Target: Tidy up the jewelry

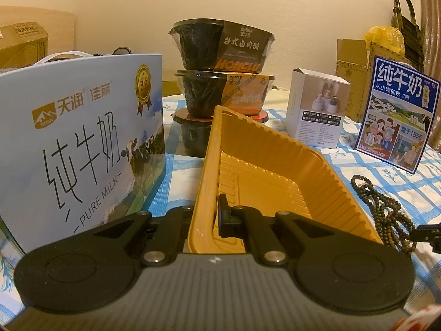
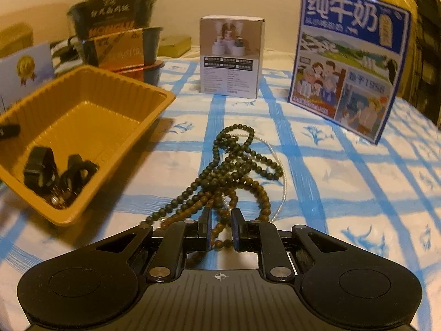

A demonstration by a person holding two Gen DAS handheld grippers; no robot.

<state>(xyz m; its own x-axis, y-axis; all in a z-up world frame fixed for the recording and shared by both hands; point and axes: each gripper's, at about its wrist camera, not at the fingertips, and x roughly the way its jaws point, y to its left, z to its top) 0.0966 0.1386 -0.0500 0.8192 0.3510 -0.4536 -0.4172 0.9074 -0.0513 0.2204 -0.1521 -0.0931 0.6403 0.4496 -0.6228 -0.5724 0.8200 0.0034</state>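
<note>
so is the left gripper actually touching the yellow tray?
Touching. The left wrist view shows the left gripper shut on the near wall of the yellow tray, one finger outside it, the other inside.

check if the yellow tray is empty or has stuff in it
Not empty: the yellow tray holds dark bands in its near corner.

Two matte-black handheld grippers, left gripper point(image 1: 205, 215) and right gripper point(image 2: 222, 230), show ribbed grey housings, silver pivot screws and round black discs.
</note>
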